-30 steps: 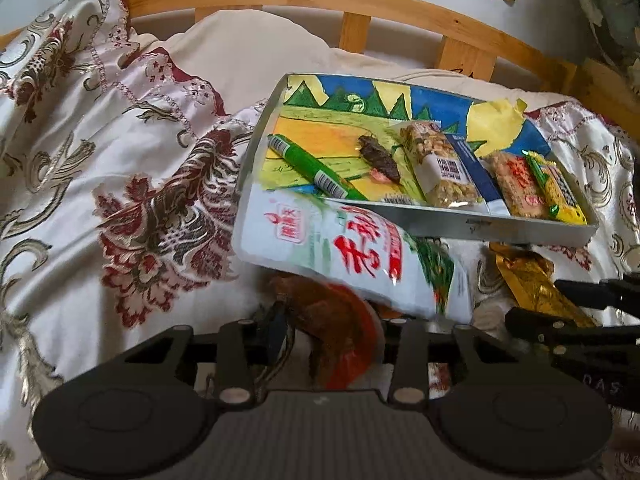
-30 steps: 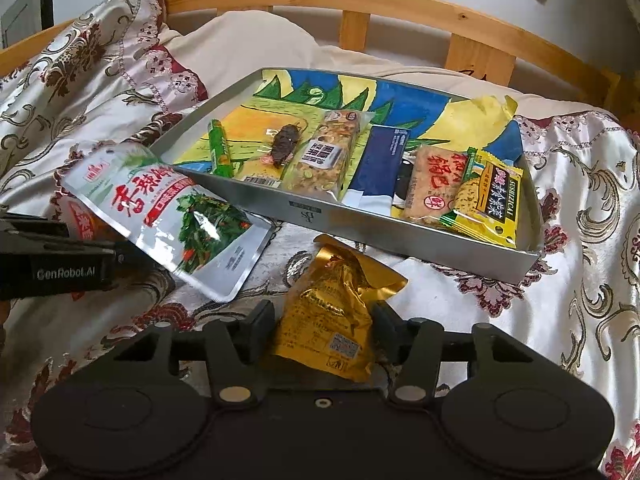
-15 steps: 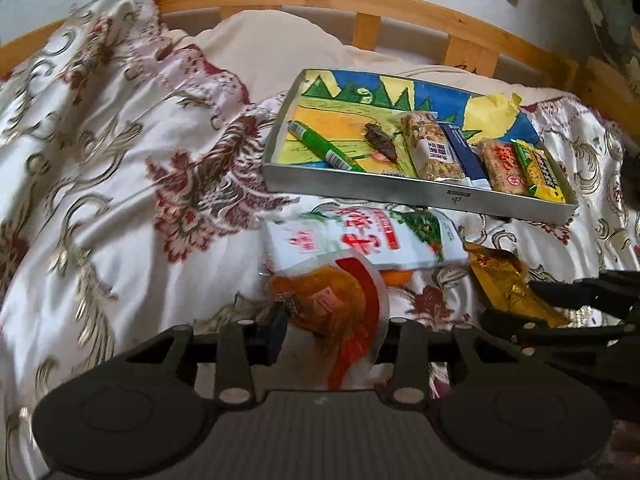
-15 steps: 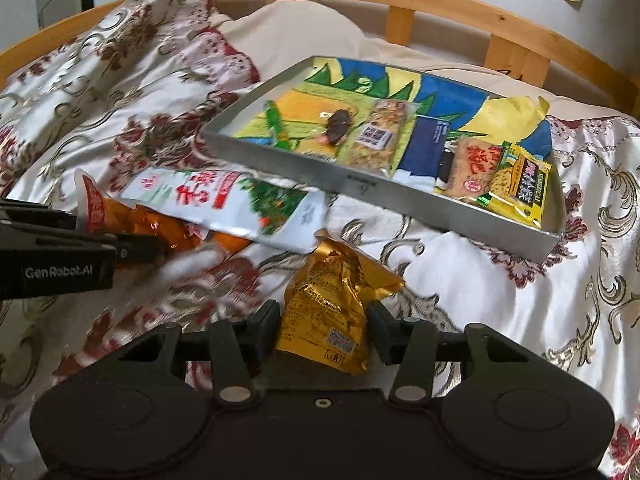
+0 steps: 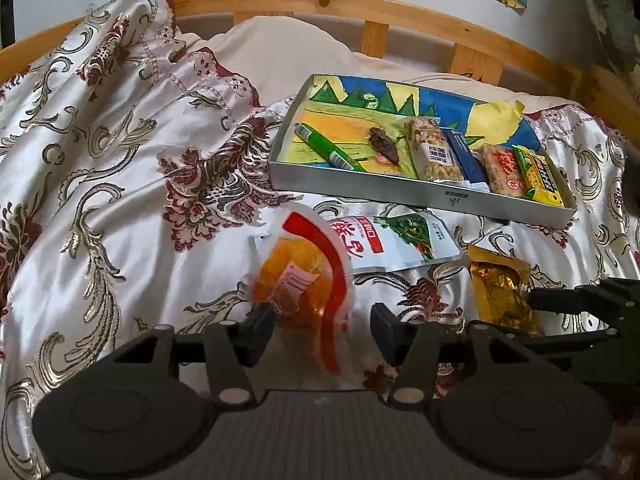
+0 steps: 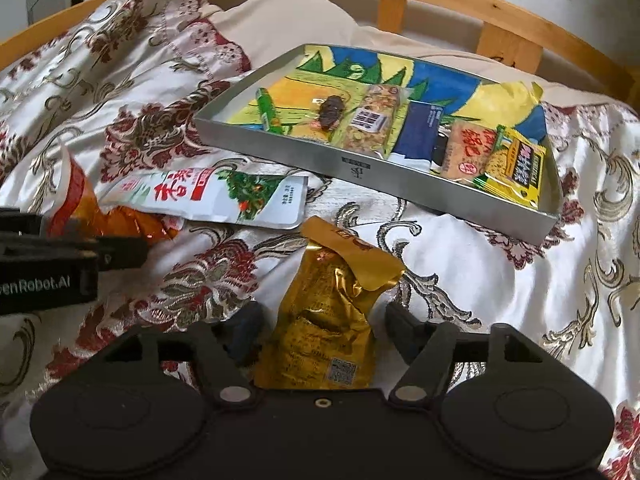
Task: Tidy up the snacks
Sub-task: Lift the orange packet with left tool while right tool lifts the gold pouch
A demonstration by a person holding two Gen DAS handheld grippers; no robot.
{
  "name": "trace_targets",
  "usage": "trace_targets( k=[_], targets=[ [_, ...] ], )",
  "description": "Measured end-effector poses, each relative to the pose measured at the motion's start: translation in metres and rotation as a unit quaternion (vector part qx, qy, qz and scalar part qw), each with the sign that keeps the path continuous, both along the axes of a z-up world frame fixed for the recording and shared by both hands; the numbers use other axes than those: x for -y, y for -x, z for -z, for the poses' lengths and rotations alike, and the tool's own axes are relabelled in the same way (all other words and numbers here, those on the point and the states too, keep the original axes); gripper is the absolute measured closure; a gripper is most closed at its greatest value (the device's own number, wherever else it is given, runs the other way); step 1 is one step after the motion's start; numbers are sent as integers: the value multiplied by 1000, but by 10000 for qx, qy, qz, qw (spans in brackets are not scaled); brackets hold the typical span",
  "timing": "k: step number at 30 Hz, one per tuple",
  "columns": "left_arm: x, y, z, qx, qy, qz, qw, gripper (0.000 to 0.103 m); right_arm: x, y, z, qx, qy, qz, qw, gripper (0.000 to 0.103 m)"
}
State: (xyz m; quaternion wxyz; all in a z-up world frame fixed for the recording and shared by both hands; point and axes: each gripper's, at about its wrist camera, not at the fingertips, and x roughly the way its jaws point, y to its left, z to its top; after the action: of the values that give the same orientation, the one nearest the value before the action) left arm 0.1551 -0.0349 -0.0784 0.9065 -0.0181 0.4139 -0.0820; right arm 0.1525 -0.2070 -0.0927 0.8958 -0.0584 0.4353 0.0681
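Snacks [image 5: 430,154]: bright, crinkly foil packets

Gold packet [image 6: 324,316] — floral maroon bedspread [image 5: 120,184]

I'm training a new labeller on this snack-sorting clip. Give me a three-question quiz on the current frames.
1. True or false: the gold packet already lies inside the tray.
2. Which snack lies between the left gripper's jaws? A) green stick B) orange pouch C) yellow bar
3. Fill in: the white bag lies on the ___, in front of the tray.

Key
1. False: it lies on the bedspread, between the open jaws of the right gripper.
2. B: the orange pouch; the jaws have just been opening, with a clear gap on one side.
3. bedspread
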Motion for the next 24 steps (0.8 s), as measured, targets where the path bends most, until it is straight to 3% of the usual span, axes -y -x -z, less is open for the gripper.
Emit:
trace_targets(
  k=[8,21,24],
  targets=[
    [-1,-2,-4,61,96,-273,9996,21,2,-5,3,-78,-92,166,9998,21],
    [-1,-15,5,-133,83,-524,9985,21,3,-8,7,-292,-230,524,9979,20],
    [-2,-17,7,-169,114,-578,9981,24,1,-7,7,-313,-182,498,9981,25]
  ],
)
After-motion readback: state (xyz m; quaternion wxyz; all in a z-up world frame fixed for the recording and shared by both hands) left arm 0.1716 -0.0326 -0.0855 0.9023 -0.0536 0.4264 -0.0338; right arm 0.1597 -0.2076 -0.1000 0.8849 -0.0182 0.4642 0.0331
